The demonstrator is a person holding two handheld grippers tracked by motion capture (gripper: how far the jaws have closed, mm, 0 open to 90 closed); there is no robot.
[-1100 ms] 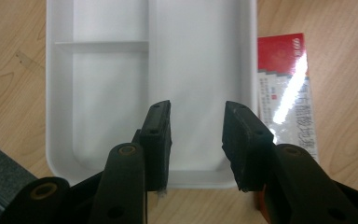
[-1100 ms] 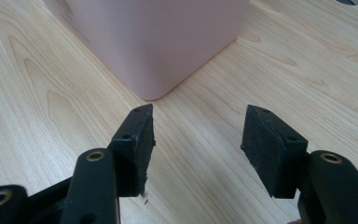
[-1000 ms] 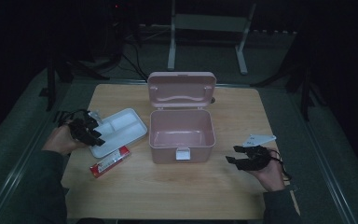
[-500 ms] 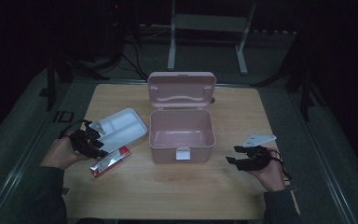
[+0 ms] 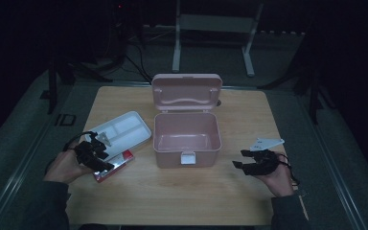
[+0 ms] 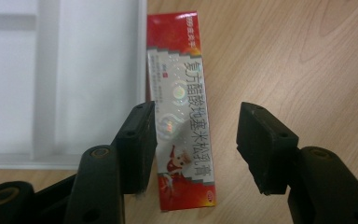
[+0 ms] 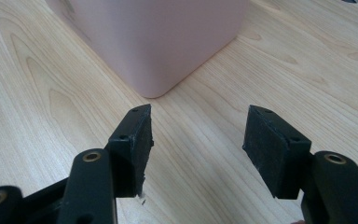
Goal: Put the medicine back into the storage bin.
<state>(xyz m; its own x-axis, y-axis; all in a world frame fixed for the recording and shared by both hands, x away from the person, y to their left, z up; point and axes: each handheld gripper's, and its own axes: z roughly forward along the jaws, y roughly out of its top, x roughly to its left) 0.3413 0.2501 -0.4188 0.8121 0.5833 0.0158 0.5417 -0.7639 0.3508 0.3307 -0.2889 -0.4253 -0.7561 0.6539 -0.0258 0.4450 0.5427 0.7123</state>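
A red and silver medicine box (image 6: 182, 107) lies flat on the wooden table beside a white divided tray (image 6: 51, 79). My left gripper (image 6: 196, 140) hangs over the box's near end, open, its jaws having just been opening. The box lies under the gap and the left pad (image 6: 137, 149), with nothing pressing on it. In the high view the left gripper (image 5: 106, 164) sits at the box (image 5: 117, 163), near the tray (image 5: 122, 130). My right gripper (image 7: 198, 140) is open and holds nothing, having widened slightly, and points at the pink case's corner (image 7: 158, 42). It rests right of the case (image 5: 242, 165).
The pink case (image 5: 187, 136) stands mid-table with its lid (image 5: 187, 93) raised at the back and a white latch in front. Bare wood lies along the table's front edge (image 5: 172, 206). A white metal stand (image 5: 211, 24) and dark floor lie beyond the table.
My left hand has drawn back from over the white tray toward the near left and sunk over the red box. The right hand has stayed where it was.
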